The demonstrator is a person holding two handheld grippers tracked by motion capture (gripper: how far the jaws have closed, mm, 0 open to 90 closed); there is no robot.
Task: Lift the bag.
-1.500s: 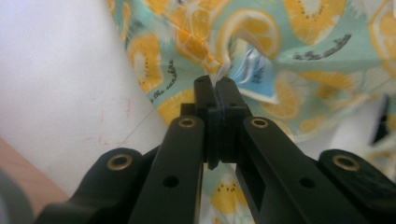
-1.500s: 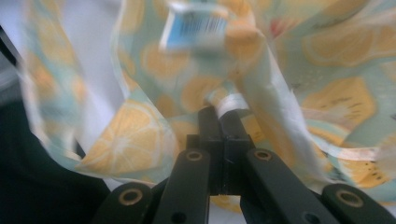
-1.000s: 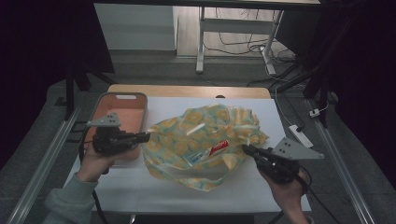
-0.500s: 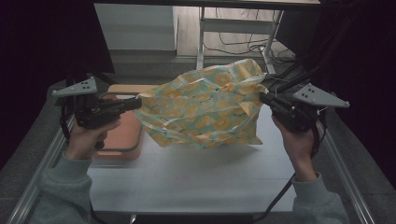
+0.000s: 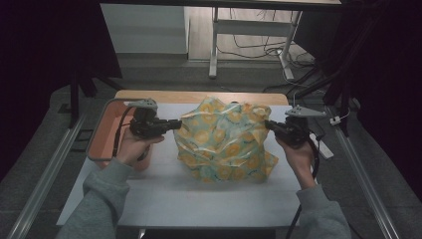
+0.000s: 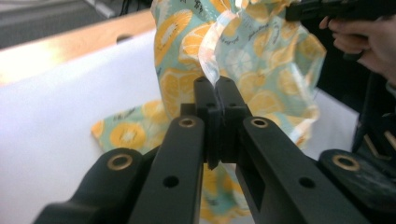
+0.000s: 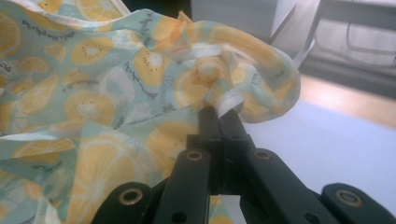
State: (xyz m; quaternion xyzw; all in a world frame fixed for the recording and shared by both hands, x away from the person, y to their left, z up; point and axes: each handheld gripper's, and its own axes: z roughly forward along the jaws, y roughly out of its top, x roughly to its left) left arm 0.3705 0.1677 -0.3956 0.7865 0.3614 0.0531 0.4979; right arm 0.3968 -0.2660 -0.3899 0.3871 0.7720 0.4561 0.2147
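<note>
Your left gripper (image 5: 175,124) pinches the left edge of the citrus-print bag (image 5: 224,142); your right gripper (image 5: 268,125) pinches its right edge. The bag hangs between them over mid-table, its lower folds resting on the white table cover (image 5: 164,194). The bag's far side is hidden behind its own crumple. Your left hand (image 5: 130,147) partly covers the orange tray (image 5: 102,137). Wooden table edge (image 5: 164,94) at far side; dark room, cables (image 5: 254,47) on the floor beyond.

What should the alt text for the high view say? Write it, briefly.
A person holds up a fruit-print cloth between two grippers, the left gripper and right gripper each shut on an edge, over a white table. An orange tray sits at left.
</note>
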